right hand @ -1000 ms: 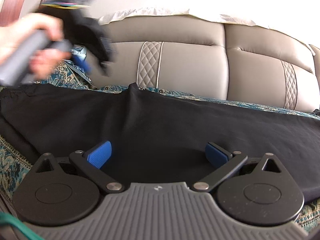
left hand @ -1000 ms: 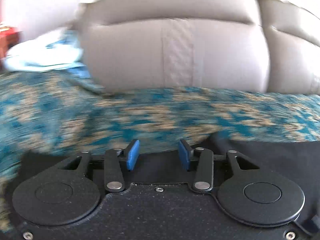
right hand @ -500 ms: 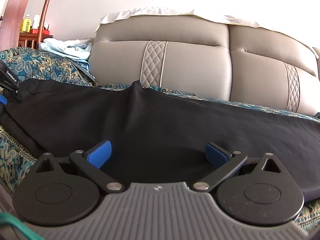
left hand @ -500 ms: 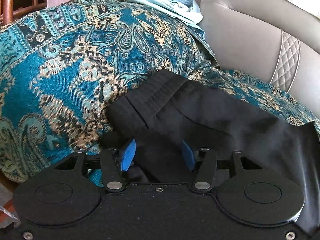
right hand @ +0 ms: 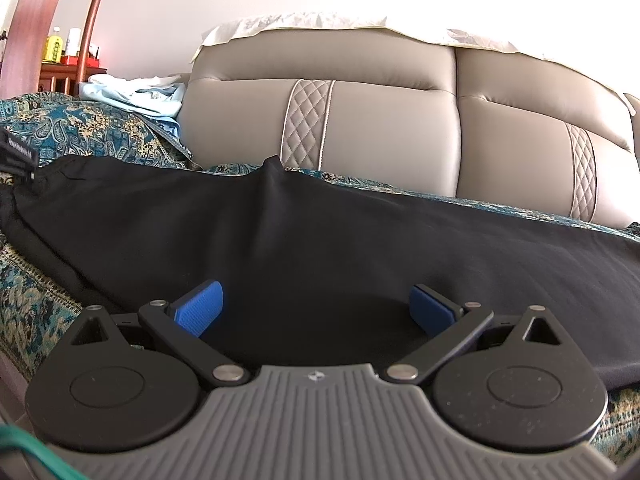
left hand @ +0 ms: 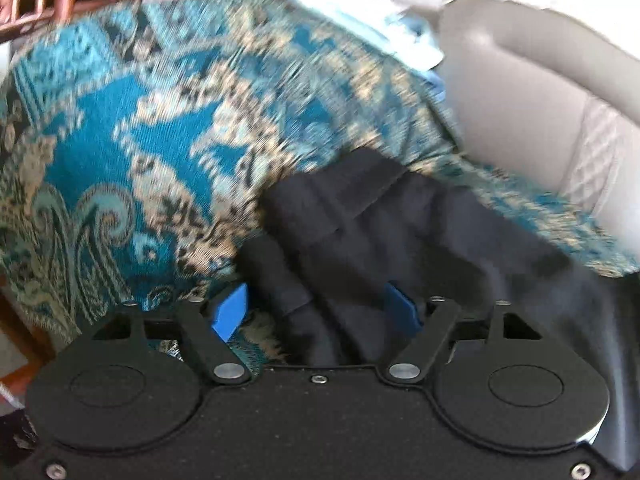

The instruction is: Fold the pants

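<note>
The left claw point(left hand: 316, 314) has just been opening, its blue pads straddling the bunched waistband of the black pants point(left hand: 360, 232) without pinching it. The right claw point(right hand: 316, 312) gapes wide over the pants' middle, holding nothing. The pants lie spread along the patterned sofa throw point(left hand: 140, 128). This looks like grasping for a fold; next, close on the waistband.

Two low wrist views close over the black pants point(right hand: 320, 240) — left steeper, right toward the sofa back point(right hand: 380, 120).
</note>
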`<state>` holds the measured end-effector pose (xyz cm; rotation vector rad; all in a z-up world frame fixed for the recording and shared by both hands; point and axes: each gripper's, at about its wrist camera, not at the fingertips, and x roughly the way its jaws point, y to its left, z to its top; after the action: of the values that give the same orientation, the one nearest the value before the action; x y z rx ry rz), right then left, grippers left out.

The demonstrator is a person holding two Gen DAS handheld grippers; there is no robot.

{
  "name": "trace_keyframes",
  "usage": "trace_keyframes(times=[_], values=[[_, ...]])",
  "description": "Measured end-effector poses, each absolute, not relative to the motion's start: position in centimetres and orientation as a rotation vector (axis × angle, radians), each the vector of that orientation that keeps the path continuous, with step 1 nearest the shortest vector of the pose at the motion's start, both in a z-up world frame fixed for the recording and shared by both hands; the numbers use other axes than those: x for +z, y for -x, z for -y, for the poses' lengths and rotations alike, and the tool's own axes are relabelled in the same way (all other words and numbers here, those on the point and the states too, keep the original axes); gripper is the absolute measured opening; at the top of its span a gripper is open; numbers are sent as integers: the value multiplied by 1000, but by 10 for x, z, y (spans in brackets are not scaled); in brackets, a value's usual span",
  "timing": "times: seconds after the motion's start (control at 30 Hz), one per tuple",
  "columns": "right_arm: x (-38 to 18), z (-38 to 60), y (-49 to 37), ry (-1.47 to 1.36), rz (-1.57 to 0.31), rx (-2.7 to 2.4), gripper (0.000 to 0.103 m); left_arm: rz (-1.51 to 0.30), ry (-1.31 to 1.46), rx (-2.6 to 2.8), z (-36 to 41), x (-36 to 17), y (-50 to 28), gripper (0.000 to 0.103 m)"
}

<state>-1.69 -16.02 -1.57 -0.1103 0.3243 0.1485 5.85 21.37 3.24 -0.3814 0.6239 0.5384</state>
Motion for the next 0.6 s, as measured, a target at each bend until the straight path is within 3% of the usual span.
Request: trace_keyframes(times=[0.07, 0.1, 0.13, 0.3, 0.6], values=[[-16, 160, 17, 111, -327, 149, 103, -613, 430, 551, -221, 30, -61, 48], [-16, 160, 17, 111, -330, 150, 103, -591, 426, 577, -220, 34, -59, 27], [-15, 160, 17, 112, -332, 151, 103, -583, 406, 572, -219, 38, -59, 19], [-13, 164, 19, 110, -348, 158, 103, -530, 308, 552, -206, 57, -39, 14], [-7, 181, 18, 71, -374, 165, 103, -595, 145, 587, -191, 26, -37, 20]])
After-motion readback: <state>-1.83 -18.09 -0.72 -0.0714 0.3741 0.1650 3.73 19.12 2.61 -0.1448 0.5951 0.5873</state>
